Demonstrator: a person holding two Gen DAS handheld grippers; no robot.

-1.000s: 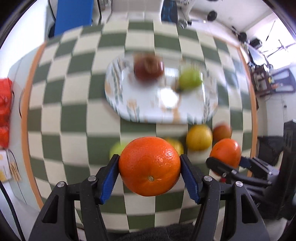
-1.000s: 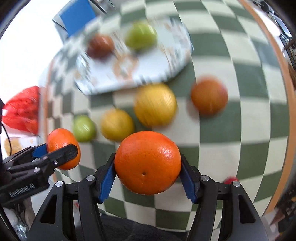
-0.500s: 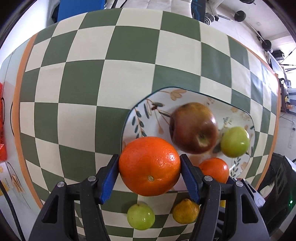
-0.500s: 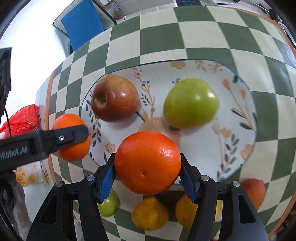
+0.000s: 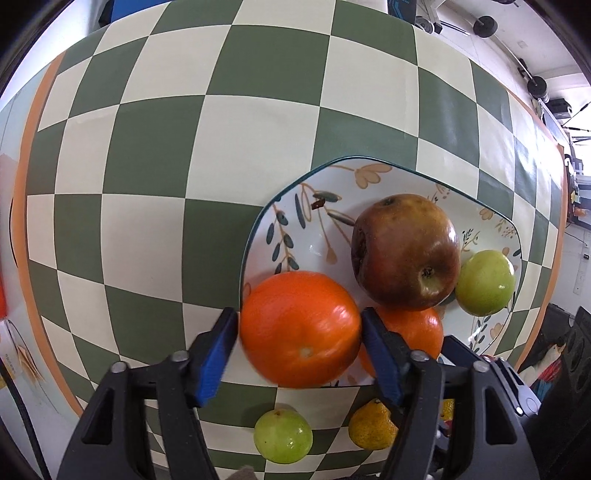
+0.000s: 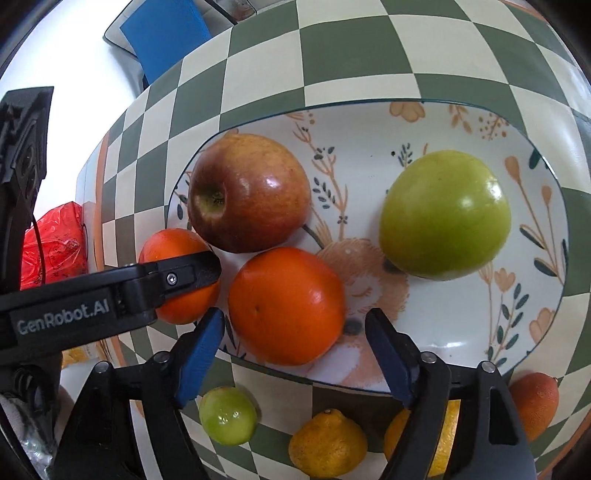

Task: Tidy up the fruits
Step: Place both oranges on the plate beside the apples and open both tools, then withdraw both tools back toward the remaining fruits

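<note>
A floral plate [image 6: 369,122] on the checked table holds a red apple [image 6: 247,192] and a green apple [image 6: 445,214]. My right gripper [image 6: 294,314] points down over the plate's near edge. Its jaws are opening, with clear gaps beside an orange [image 6: 286,306] that rests on the plate. My left gripper [image 5: 298,314] hovers over the plate's [image 5: 314,236] left edge, jaws also opening. A second orange [image 5: 299,328] sits blurred and loose between its pads, beside the red apple [image 5: 404,251]. One left finger [image 6: 184,273] crosses that orange [image 6: 166,247].
On the cloth near the plate lie a small green fruit [image 6: 227,415], a yellow citrus [image 6: 327,443] and a reddish-orange fruit [image 6: 535,402]. A red bag [image 6: 51,243] lies past the table's left edge. A blue object [image 6: 166,33] stands at the far side.
Both grippers came from the loose fruits to over the plate and sank. The right jaws have spread off their orange, which now sits on the plate. The left orange has gone blurred.
</note>
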